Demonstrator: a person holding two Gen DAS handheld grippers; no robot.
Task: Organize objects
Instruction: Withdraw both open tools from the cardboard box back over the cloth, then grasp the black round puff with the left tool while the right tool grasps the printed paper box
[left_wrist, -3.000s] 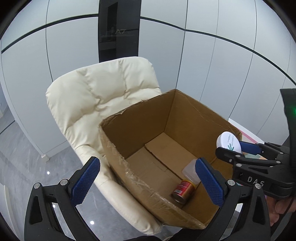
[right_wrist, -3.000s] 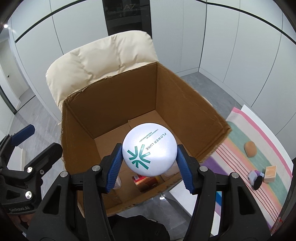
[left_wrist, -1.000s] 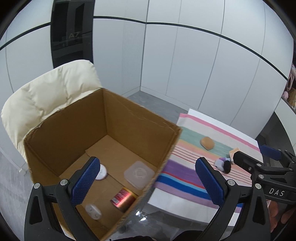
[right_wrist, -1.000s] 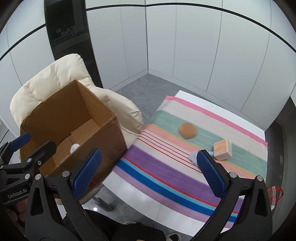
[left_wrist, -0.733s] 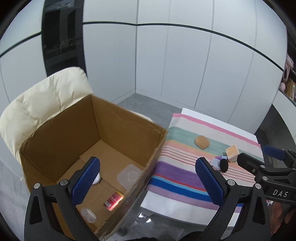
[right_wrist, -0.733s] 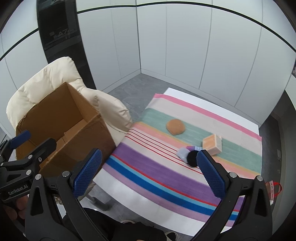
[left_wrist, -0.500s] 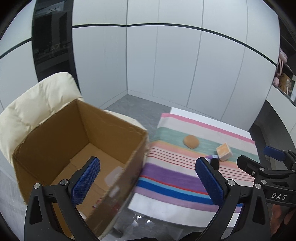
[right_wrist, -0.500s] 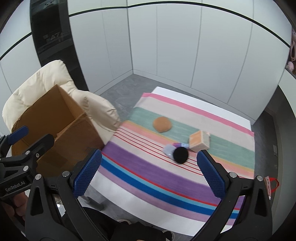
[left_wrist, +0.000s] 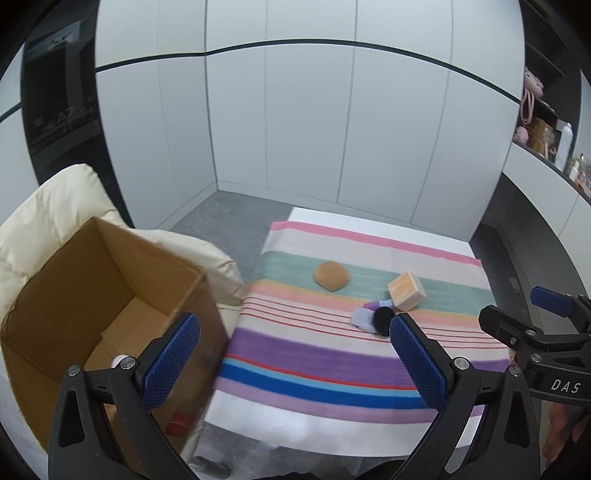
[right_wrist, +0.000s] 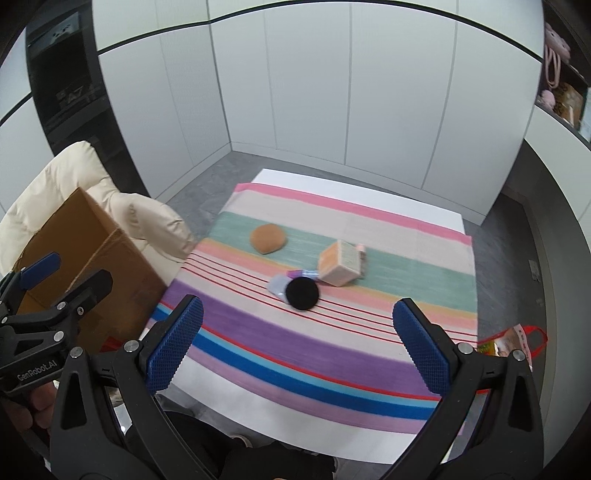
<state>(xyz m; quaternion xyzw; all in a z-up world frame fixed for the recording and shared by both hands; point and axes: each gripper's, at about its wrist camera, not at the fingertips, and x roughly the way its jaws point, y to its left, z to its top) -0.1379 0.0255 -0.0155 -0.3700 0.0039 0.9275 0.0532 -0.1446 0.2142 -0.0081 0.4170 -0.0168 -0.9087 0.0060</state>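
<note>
An open cardboard box stands on a cream chair at the left; it also shows in the right wrist view. On the striped cloth lie a brown bun, a tan cube box, and a pale tube with a black round cap. The same bun, cube and black cap show in the left wrist view. My left gripper is open and empty, above the gap between box and table. My right gripper is open and empty, above the cloth's near half.
A cream padded chair carries the box. White wall panels close off the back. A shelf with small items runs along the right wall. A red-handled bag lies on the floor right of the table.
Both grippers have swung right, away from the box and toward the striped table. The white round container that the right gripper held three seconds ago is gone from it; the right gripper is now open.
</note>
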